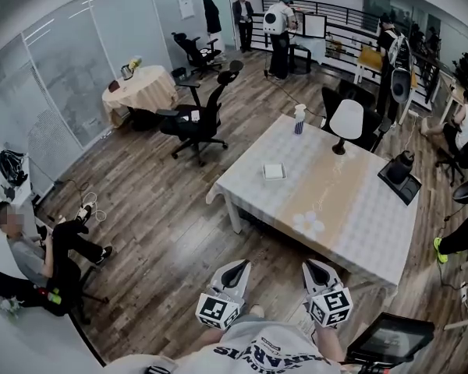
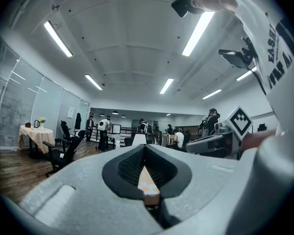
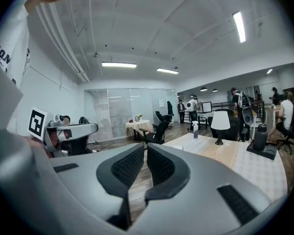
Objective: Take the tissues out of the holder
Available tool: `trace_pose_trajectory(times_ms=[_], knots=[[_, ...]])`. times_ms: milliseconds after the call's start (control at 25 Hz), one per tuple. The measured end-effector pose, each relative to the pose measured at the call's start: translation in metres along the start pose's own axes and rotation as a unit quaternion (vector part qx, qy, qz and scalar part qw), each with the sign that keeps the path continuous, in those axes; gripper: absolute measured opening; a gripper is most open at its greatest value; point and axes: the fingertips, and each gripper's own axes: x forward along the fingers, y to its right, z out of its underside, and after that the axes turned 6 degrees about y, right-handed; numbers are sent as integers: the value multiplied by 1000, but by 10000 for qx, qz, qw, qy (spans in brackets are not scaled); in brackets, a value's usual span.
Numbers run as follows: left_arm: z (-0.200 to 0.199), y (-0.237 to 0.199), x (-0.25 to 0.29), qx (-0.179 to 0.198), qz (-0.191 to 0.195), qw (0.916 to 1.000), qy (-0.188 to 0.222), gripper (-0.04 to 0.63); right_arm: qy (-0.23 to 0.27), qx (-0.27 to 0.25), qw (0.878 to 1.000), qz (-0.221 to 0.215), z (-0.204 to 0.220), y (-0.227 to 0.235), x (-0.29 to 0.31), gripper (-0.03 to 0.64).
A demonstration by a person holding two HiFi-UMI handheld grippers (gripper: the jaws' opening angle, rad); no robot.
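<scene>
A flat white square tissue holder (image 1: pixel 274 171) lies on the large white-clothed table (image 1: pixel 351 224), towards its far left side. Small white lumps (image 1: pixel 308 223) sit near the table's front edge; I cannot tell what they are. My left gripper (image 1: pixel 235 266) and right gripper (image 1: pixel 313 266) are side by side low in the head view, short of the table, over the wooden floor. Both point level towards the table. The left gripper (image 2: pixel 145 147) has its jaws together with nothing held. The right gripper (image 3: pixel 145 147) is also shut and empty.
On the table stand a spray bottle (image 1: pixel 299 119), a white lamp (image 1: pixel 346 123) and a black device (image 1: pixel 400 176). Black office chairs (image 1: pixel 199 119) and a round table (image 1: pixel 140 88) are at the left; a person (image 1: pixel 31 255) sits on the floor. A screen (image 1: pixel 390 337) is at lower right.
</scene>
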Motion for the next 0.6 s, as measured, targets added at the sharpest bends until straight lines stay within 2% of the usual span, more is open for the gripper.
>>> trace_pose_trajectory(times_ms=[440,600], knots=[[16,-50,21,-69,180,9998,-59,3,201,48,9989,427,-5,8,43,9],[18,-54,28,-96,288,9995,-26,3,29,39,9989,457,2,10,48,9]])
